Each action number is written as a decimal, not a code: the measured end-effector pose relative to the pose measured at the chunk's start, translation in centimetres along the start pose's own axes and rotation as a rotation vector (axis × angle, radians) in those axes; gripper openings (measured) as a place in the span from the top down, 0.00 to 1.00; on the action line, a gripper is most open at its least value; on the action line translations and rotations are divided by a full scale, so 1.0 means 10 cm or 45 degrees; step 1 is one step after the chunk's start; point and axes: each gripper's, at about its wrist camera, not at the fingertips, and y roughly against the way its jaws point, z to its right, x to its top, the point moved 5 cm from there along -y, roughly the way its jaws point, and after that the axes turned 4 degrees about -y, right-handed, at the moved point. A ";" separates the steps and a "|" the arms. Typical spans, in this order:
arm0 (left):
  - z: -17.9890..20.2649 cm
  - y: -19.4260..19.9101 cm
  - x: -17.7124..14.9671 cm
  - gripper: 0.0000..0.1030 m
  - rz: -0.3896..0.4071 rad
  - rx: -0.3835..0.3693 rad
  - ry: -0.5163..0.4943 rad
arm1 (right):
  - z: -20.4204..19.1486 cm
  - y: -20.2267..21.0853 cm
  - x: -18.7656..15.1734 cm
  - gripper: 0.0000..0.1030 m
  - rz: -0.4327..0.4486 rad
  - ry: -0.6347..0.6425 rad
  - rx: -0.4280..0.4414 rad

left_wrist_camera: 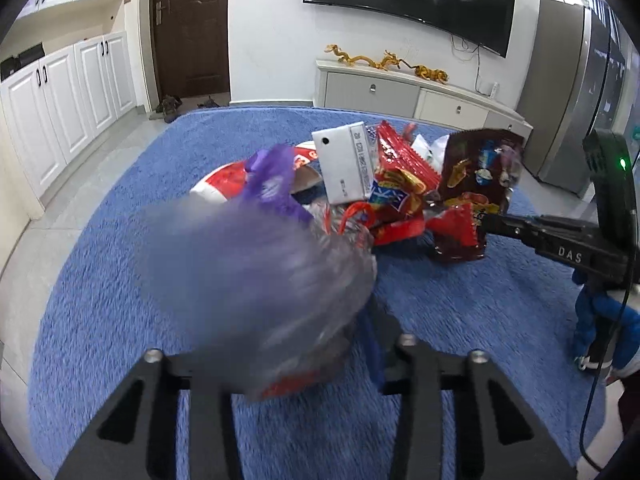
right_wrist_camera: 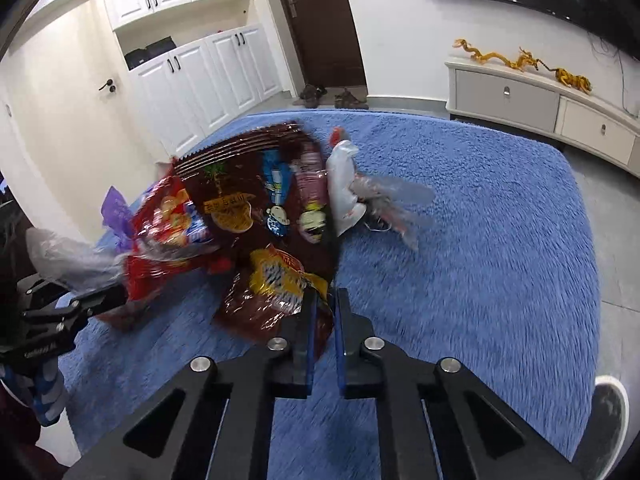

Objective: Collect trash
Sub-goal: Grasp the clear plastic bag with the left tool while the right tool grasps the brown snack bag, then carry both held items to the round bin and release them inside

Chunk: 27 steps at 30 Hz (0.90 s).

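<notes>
While both grippers work the same heap on the blue rug [right_wrist_camera: 480, 240], the trash sits in two places: a loose pile of wrappers [left_wrist_camera: 396, 192] on the rug, and pieces already lifted.

The right gripper [right_wrist_camera: 323, 304] has its jaws clenched on the lower edge of a dark red snack bag [right_wrist_camera: 256, 200], which stands tilted above the rug. The left gripper [left_wrist_camera: 304, 344] holds a clear plastic bag [left_wrist_camera: 260, 276] bunched against its fingers; blur hides the jaws, so their state cannot be told.

Hazards:
- The snack bag is pinched at one edge only. A quick swing may likely tear it free or tip out any contents.
- The plastic film is slack and slippery. A partial pinch could let it slide out.
- A white carton [left_wrist_camera: 344, 164] leans on the pile, and dragging neighbouring wrappers could topple it.
- A white pouch [right_wrist_camera: 344, 188] and a clear wrapper [right_wrist_camera: 392, 204] lie apart from the heap and may be missed.

Legible marking: "DAS" on the right gripper body in the left view. Printing on the packets is not readable.
</notes>
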 end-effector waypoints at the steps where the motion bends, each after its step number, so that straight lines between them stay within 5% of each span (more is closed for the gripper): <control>1: 0.00 0.02 -0.01 0.75 -0.003 -0.013 0.013 | -0.01 0.04 -0.04 0.96 0.007 -0.003 0.001; 8: 0.00 0.34 -0.09 0.91 0.035 -0.072 0.054 | -0.13 0.42 -0.28 0.99 0.067 -0.015 0.000; 19: 0.20 0.89 0.01 0.93 0.155 -0.082 -0.021 | 0.06 1.07 -0.51 1.00 0.196 -0.072 -0.004; 27: 0.73 1.15 0.33 0.93 0.217 -0.202 -0.168 | 0.49 1.60 -0.73 1.00 0.312 -0.171 -0.078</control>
